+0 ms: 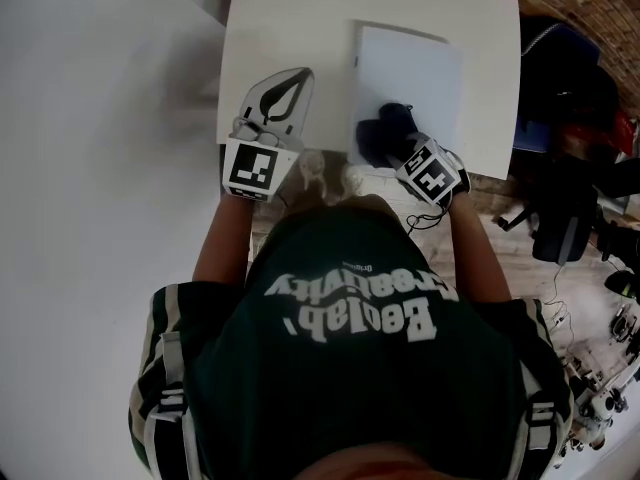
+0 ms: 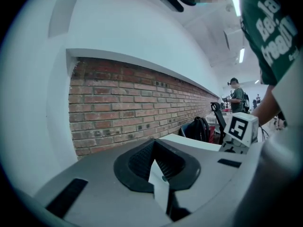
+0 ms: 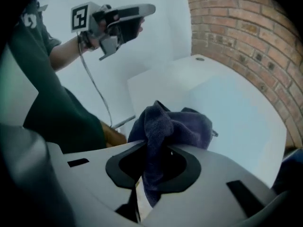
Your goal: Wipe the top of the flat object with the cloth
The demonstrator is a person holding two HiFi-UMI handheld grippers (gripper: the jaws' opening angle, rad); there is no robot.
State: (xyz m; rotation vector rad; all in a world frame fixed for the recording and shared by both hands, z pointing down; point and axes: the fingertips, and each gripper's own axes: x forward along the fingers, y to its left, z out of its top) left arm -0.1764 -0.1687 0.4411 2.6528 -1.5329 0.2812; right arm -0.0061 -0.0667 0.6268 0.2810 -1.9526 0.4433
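Observation:
A pale flat board (image 1: 410, 73) lies on the white table (image 1: 300, 28), right of centre. My right gripper (image 1: 392, 133) is shut on a dark blue cloth (image 1: 385, 131), bunched on the board's near edge. In the right gripper view the cloth (image 3: 173, 129) hangs out of the jaws over the board (image 3: 236, 108). My left gripper (image 1: 280, 93) is held above the table to the left of the board, shut with nothing between its jaws. In the left gripper view it (image 2: 158, 167) points toward a brick wall.
A brick wall (image 2: 123, 108) runs behind the table. Right of the table stand a dark bag (image 1: 560, 78) and a black chair (image 1: 565, 223). People stand far off in the room (image 2: 235, 98). The person's body is close to the table's near edge.

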